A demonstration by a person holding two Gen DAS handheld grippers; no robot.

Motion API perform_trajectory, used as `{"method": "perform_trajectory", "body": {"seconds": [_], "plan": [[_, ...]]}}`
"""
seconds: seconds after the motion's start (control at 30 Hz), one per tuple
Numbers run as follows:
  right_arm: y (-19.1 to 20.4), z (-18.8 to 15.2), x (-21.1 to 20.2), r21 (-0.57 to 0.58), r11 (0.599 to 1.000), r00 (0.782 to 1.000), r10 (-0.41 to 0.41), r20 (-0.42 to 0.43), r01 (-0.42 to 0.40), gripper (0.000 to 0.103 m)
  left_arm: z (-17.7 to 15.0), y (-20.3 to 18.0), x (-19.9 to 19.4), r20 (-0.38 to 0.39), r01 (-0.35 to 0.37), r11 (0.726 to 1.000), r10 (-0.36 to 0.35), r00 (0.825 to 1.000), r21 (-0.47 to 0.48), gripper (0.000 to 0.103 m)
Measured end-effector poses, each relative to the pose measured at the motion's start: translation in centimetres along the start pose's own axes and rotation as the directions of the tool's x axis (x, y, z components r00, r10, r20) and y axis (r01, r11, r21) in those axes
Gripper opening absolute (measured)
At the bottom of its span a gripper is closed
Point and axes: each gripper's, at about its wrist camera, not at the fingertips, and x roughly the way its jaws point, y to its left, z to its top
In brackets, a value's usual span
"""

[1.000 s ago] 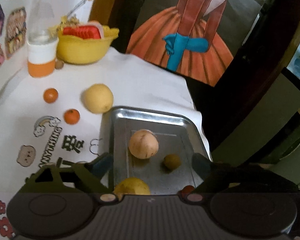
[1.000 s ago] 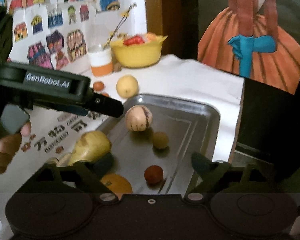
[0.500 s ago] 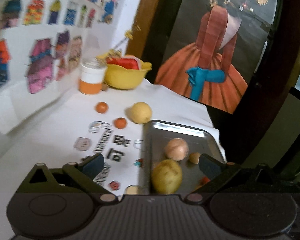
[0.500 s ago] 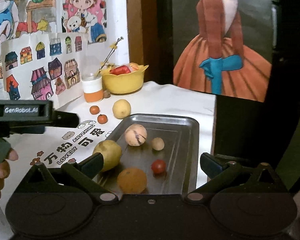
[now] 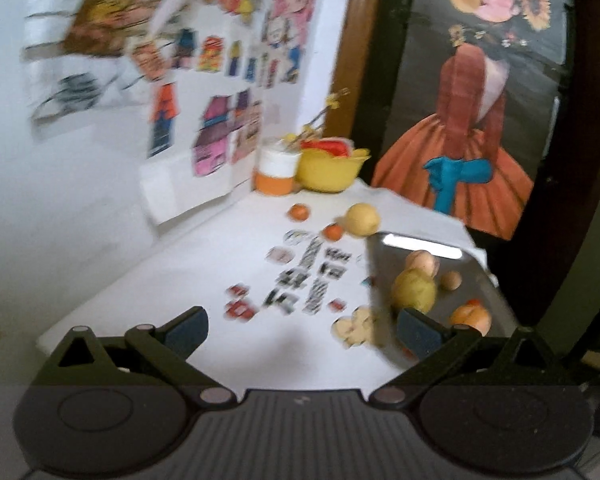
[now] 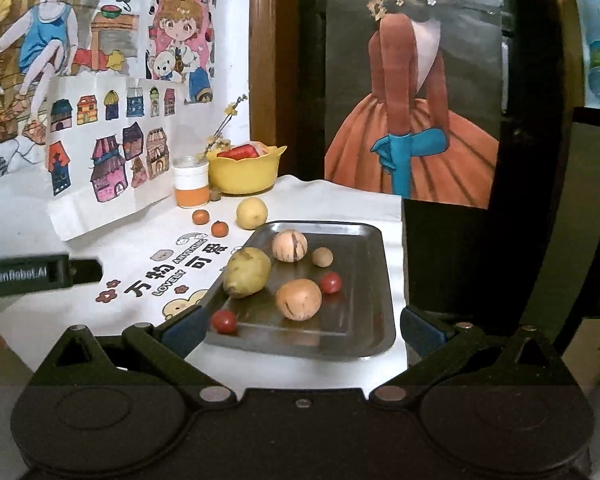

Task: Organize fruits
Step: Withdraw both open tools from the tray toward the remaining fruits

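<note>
Both claws empty, jaws spread wide: left gripper (image 5: pixel 302 326) over white tablecloth (image 5: pixel 172 280), right gripper (image 6: pixel 302 326) at near edge of metal tray (image 6: pixel 364 236). Tray holds pear (image 6: pixel 247 272), striped round fruit (image 6: pixel 289 245), small tan ball (image 6: pixel 322 257), orange-brown fruit (image 6: pixel 299 299), two cherry tomatoes (image 6: pixel 331 282). Off tray on cloth: yellow fruit (image 6: pixel 251 212), two small oranges (image 6: pixel 220 229), near yellow bowl (image 6: pixel 244 176). Left view blurry.

orange-banded jar (image 6: pixel 191 185) beside wall drawings (image 6: pixel 112 152)
</note>
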Motion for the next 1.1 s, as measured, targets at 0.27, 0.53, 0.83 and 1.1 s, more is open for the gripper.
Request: {"method": "perform_trajectory", "body": {"seconds": [0.27, 0.53, 0.83, 1.1], "plan": [[3.3, -0.8, -2.2, -0.035, 0.998, 0.999, 0.041, -0.034, -0.042, 0.102, -1.5, 3.6, -2.4, -0.059, -0.106, 0.994, 0.107, 0.992, 0.021, 0.103], [5.4, 0.2, -1.7, -0.054, 0.991, 0.992, 0.117, -0.047, -0.119, 0.102, -0.9, 7.2, -3.5, -0.074, -0.216, 0.975, 0.212, 0.974, -0.049, 0.103], [6.3, 1.9, -0.1, -0.061, 0.982, 0.983, 0.179, -0.042, -0.181, 0.102, 0.4, 8.7, -3.0, -0.092, -0.283, 0.955, 0.275, 0.957, -0.089, 0.103], [6.5, 4.0, 2.5, -0.068, 0.973, 0.975, 0.217, -0.038, -0.219, 0.102, 1.5, 8.4, -1.1, -0.109, -0.312, 0.947, 0.303, 0.947, -0.075, 0.103]]}}
